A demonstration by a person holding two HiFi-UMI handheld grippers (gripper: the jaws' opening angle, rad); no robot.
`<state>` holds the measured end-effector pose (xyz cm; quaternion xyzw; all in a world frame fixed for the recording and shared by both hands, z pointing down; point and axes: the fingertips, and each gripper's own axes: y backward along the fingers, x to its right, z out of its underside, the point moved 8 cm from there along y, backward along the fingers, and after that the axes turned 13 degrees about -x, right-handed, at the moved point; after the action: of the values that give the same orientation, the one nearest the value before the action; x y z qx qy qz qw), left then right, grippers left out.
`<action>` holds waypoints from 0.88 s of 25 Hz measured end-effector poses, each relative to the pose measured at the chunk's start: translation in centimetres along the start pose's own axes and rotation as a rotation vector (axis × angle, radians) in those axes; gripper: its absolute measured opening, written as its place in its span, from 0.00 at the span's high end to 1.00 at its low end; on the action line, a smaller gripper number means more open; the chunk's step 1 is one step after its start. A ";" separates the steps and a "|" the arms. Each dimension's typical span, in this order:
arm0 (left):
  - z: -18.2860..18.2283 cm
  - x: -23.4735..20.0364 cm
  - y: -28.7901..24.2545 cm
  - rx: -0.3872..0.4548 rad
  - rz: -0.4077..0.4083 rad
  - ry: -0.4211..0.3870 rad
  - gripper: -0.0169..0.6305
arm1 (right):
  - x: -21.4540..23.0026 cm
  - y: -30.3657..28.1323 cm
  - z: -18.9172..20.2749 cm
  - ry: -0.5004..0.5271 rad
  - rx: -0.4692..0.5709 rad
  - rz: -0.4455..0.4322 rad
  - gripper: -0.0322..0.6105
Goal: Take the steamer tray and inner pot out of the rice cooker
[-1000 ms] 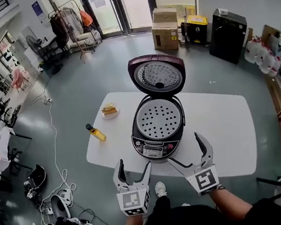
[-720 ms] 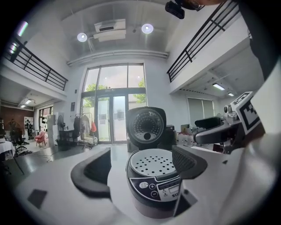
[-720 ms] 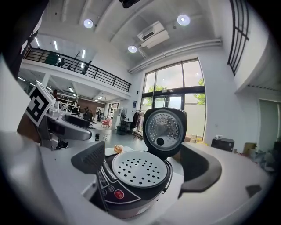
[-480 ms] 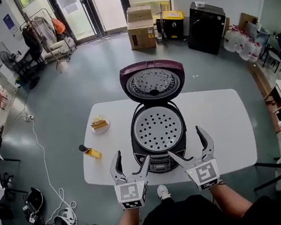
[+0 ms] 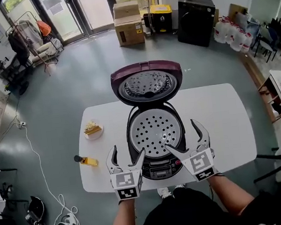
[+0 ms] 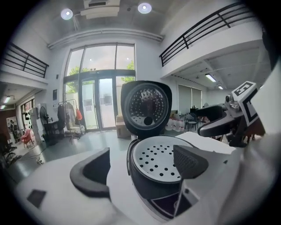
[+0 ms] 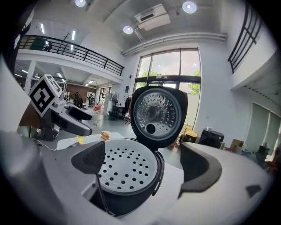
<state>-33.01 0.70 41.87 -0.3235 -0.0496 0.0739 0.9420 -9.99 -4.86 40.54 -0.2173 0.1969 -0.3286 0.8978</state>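
Head view steeply down; gripper views level, near; share rice cooker (image 5: 157, 169).

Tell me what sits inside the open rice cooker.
A white perforated steamer tray fills the rice cooker's opening, below the raised lid. Whatever lies beneath the tray, the inner pot included, is covered.

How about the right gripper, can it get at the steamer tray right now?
Probably yes. The lid stands open, the steamer tray lies uncovered in the rice cooker, and the right gripper hovers at its near rim, jaws apart, with nothing in the way.
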 end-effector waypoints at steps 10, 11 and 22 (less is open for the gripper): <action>-1.7 -1.0 -7.3 -0.196 0.042 -0.060 0.30 | 2.5 -6.8 1.5 0.021 -0.183 -0.060 0.15; -1.7 -1.0 -8.0 -0.215 0.050 -0.072 0.31 | 2.7 -7.4 1.7 0.018 -0.199 -0.063 0.15; -2.3 -1.3 -12.0 -0.398 0.120 -0.238 0.41 | 3.9 -11.3 3.1 0.029 -0.344 -0.102 0.15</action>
<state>-32.73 -10.27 47.35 -0.4942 -0.1545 0.1561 0.8411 -11.43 -14.47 48.16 -0.3727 0.2520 -0.3383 0.8265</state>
